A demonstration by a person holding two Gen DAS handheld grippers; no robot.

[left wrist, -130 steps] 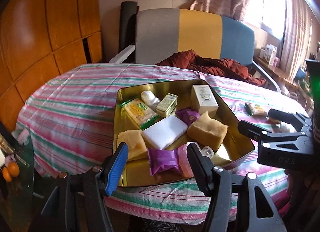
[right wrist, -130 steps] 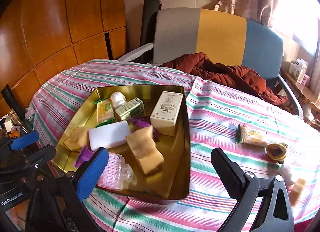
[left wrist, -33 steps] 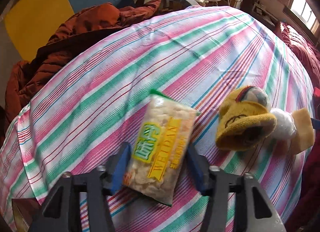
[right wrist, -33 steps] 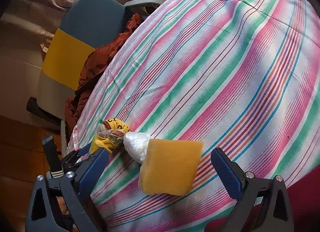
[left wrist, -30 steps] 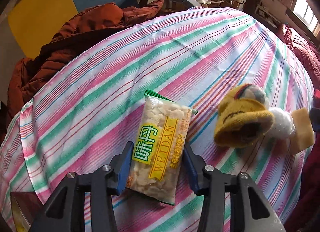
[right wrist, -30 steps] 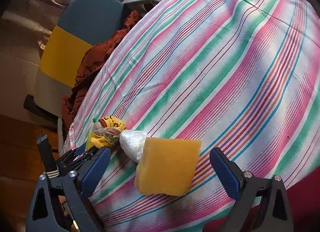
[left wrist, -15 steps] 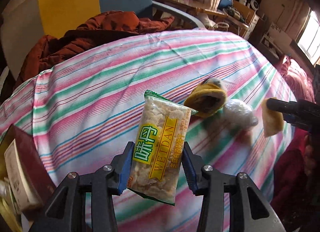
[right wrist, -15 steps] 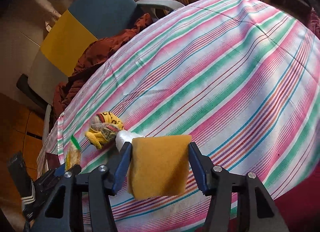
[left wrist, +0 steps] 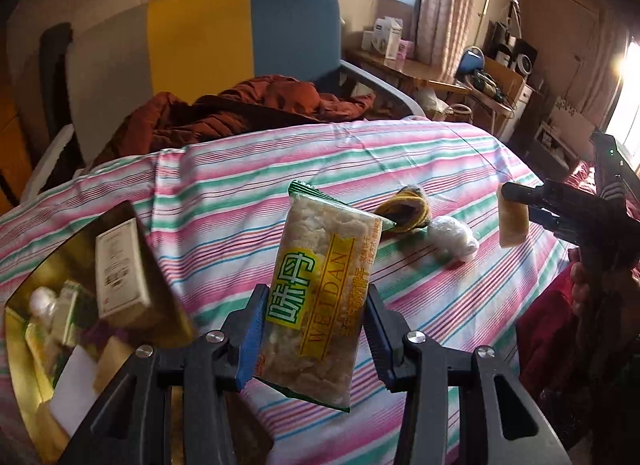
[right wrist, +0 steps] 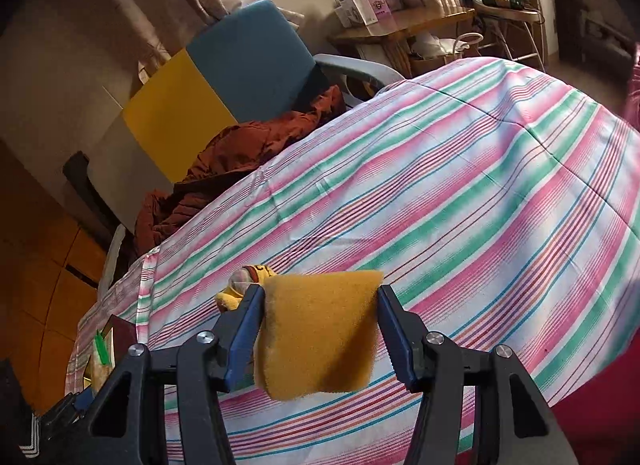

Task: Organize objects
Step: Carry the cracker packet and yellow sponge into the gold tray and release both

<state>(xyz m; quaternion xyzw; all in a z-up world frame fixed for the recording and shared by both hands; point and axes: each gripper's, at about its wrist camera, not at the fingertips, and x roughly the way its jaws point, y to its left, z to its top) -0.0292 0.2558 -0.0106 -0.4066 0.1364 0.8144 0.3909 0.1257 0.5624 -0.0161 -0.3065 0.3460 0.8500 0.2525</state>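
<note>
The left gripper [left wrist: 312,329] clamped a snack packet [left wrist: 320,297] (lifted off the striped desk [left wrist: 224,201]); the right gripper [right wrist: 320,329] squeezed a yellow sponge [right wrist: 320,329], having just closed.

We read "WEIDAN" in gold letters on the yellow band of the snack packet [left wrist: 316,297]. Large white Chinese characters stand on its green label; the smaller print is illegible.
</note>
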